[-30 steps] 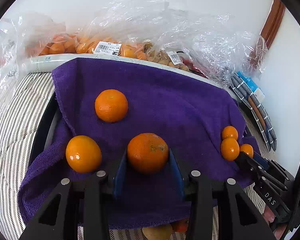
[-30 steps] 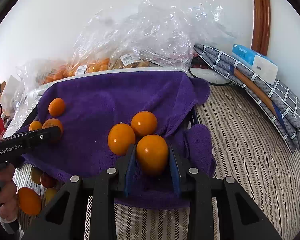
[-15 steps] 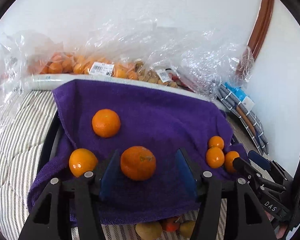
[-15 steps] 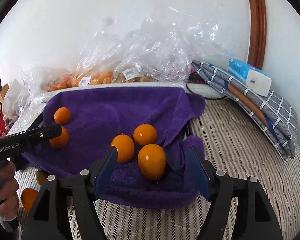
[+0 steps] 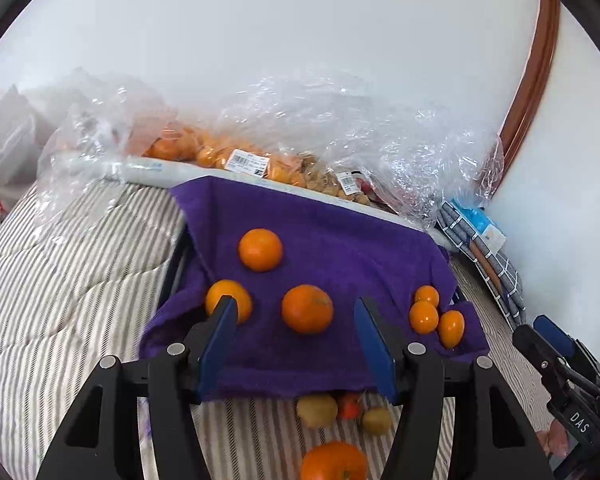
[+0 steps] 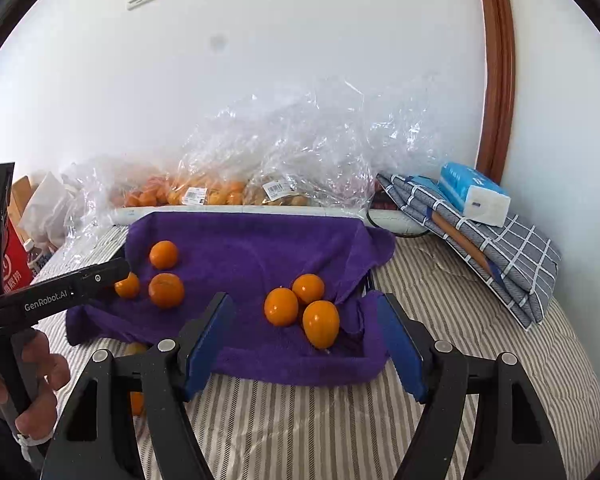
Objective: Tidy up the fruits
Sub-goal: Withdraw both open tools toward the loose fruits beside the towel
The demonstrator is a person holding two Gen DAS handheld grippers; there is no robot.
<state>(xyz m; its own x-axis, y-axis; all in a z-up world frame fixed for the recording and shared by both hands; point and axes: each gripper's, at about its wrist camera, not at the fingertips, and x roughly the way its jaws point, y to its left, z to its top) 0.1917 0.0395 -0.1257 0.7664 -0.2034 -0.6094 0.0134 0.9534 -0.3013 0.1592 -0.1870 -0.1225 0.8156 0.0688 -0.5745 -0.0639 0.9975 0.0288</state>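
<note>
A purple towel (image 5: 340, 240) lies on the striped bedding with two groups of fruit on it. In the left wrist view three oranges sit on the towel: one at the back (image 5: 260, 249), one at the left (image 5: 228, 301) and one in the middle (image 5: 307, 309). My left gripper (image 5: 296, 302) is open and raised, short of the middle orange and not touching it. Three smaller oranges (image 6: 321, 323) cluster on the towel's right. My right gripper (image 6: 304, 302) hangs open and short of them, holding nothing. The left gripper's finger (image 6: 60, 292) shows at the left of the right wrist view.
Clear plastic bags of fruit (image 6: 220, 192) line the wall behind the towel. A folded checked cloth (image 6: 500, 256) with a tissue pack (image 6: 474, 194) lies at the right. Several loose fruits (image 5: 317, 410) lie on the bedding below the towel's near edge. A hand (image 6: 40, 380) grips the left tool.
Both grippers opened and let go of their oranges, then drew back and up. The released oranges stay on the towel.
</note>
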